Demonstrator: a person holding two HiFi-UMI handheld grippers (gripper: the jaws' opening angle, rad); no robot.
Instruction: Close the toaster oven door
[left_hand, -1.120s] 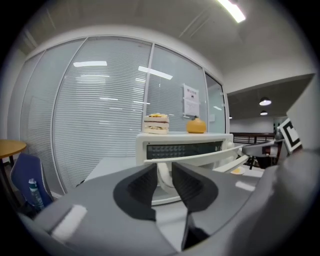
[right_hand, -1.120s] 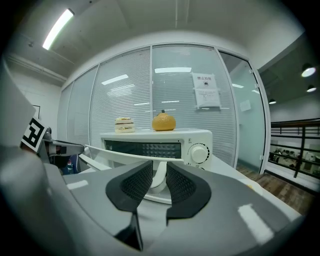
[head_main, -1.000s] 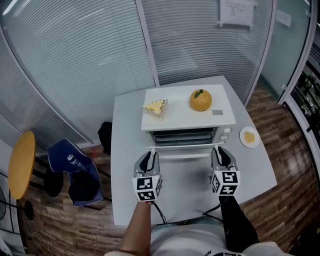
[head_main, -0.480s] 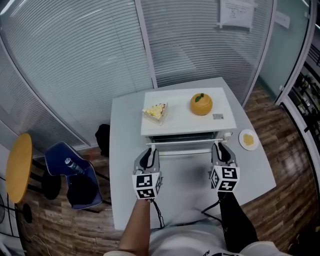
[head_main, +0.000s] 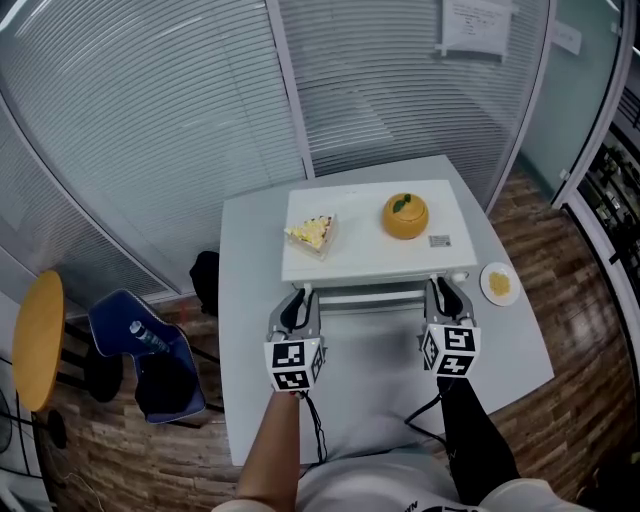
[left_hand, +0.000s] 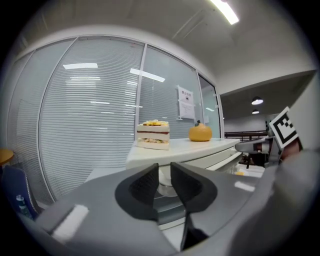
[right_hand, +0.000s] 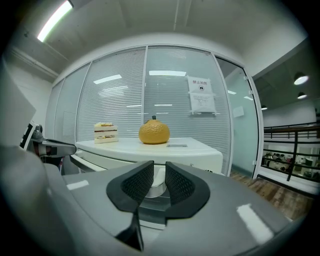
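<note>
From the head view, a white box-shaped toaster oven (head_main: 375, 250) sits toward the far side of a pale grey square table (head_main: 250, 340). Its door (head_main: 372, 301) is tipped up almost flat against the front; whether it has fully met the frame cannot be told from above. The door's white bar handle (head_main: 372, 291) runs across the front, with the left gripper (head_main: 297, 300) at one end and the right gripper (head_main: 442, 293) at the other, each with its marker cube toward the person. On the oven's top lie a layered slice of cake (head_main: 311, 232) and an orange, tangerine-shaped object with a green leaf (head_main: 405, 216). A small white plate (head_main: 499, 284) holding something yellow rests on the table just beside the oven. A blue chair (head_main: 145, 350) and a round yellow stool (head_main: 38, 340) stand on the wooden floor, well apart from the table. In the left gripper view, the two black jaws stand narrow and have just been closing; the handle's white end post (left_hand: 165, 182) sits between them, gripped by the pads. The cake and the orange object show above on the oven top, and the other gripper's marker cube (left_hand: 282, 127) shows at the edge. In the right gripper view, the jaws are likewise narrow and have just been closing, clamped on the handle's other white post (right_hand: 156, 185), with the orange object nearer and the cake farther.
</note>
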